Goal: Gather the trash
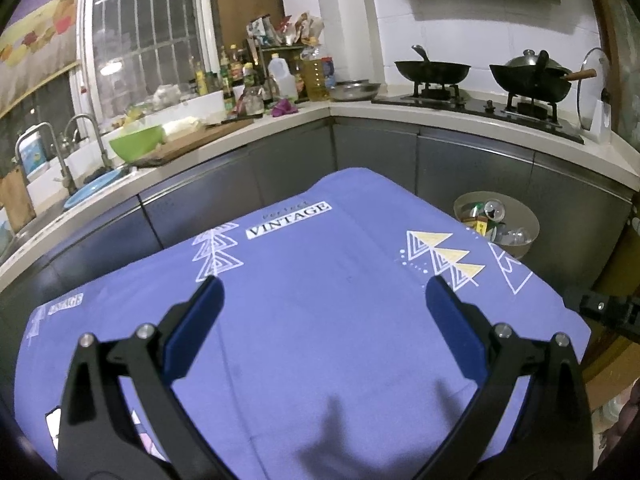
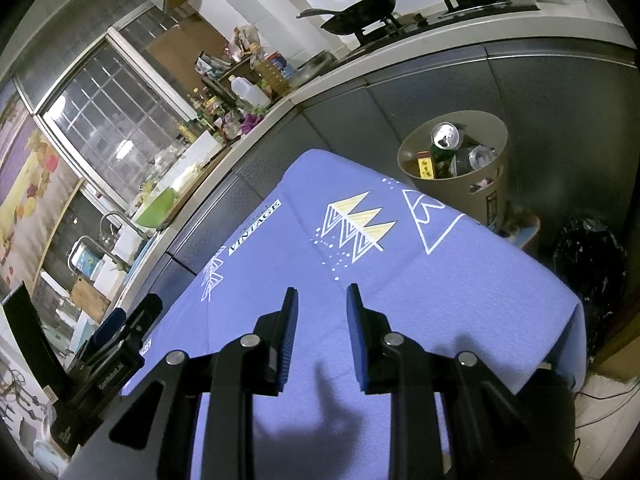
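**Trash sitting in the bin, both your grippers hanging empty over the table**

The trash is lying in the tan waste bin [image 2: 460,184] beyond the table's far right corner, against the grey cabinets: a silver can [image 2: 445,136] is sitting on top, with a clear bottle [image 2: 478,158] and a small red-and-yellow carton [image 2: 425,166] beside it. A black bag [image 2: 588,264] is sitting on the floor to the bin's right. Your right gripper [image 2: 322,304] is hovering over the purple tablecloth [image 2: 400,292], its jaws standing narrowly apart and pinching nothing. Your left gripper [image 1: 324,296] is hanging over the same cloth, jaws spread wide and empty. Beyond, two woks [image 1: 432,70] are resting on the stove.
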Demonstrator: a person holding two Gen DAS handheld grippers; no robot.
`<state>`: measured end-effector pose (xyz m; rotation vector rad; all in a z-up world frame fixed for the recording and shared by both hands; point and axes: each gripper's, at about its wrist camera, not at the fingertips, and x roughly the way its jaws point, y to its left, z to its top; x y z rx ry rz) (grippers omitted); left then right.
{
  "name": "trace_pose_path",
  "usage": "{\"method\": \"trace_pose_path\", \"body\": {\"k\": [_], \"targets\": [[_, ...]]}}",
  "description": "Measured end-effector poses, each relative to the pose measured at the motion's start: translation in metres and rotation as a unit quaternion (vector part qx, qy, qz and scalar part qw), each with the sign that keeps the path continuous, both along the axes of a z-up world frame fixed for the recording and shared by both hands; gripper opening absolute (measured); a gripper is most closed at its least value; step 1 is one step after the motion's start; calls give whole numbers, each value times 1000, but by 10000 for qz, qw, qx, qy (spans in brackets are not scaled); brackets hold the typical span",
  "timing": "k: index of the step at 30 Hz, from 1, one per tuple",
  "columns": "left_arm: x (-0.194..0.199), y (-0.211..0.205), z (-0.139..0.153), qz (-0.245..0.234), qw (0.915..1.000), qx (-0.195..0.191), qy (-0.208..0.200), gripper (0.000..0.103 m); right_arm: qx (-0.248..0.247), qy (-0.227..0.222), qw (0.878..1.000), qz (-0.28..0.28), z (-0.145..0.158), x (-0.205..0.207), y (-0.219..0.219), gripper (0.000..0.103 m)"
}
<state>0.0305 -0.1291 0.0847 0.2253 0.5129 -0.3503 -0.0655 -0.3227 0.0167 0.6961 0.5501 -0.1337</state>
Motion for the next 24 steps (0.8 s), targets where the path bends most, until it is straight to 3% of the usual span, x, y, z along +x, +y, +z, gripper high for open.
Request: {"method": "trace_pose_path", "body": {"k": [24], "targets": [[3,-12,-12,-95,9991,245,332,97,195,77,9998,-21,-11,1,-3,22]]}}
